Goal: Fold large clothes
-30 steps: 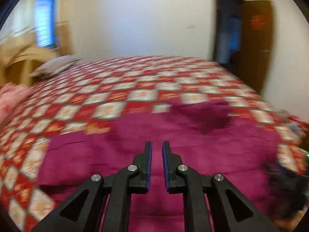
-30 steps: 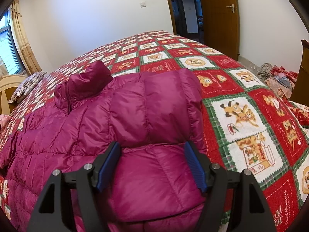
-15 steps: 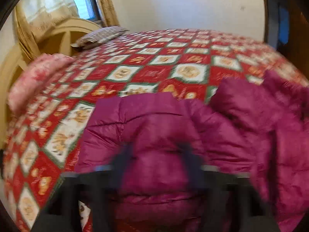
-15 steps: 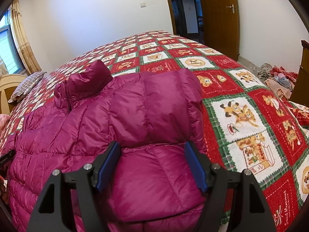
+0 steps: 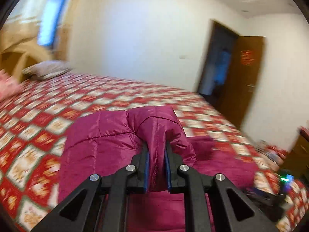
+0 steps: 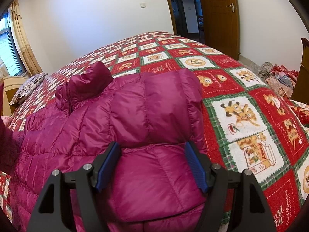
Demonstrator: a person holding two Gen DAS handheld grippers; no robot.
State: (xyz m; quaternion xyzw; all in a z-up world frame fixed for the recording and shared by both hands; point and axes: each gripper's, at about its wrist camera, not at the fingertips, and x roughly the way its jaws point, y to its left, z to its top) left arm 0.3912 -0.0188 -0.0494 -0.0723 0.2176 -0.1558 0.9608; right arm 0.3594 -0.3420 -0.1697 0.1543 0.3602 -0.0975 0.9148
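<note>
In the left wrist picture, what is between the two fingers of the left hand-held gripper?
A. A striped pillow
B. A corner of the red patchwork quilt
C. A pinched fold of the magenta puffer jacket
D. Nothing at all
C: the left hand-held gripper has a raised fold of the magenta puffer jacket pinched between its blue pads as its jaws are closing, while the patchwork quilt lies flat beneath and the striped pillow sits far off.
</note>
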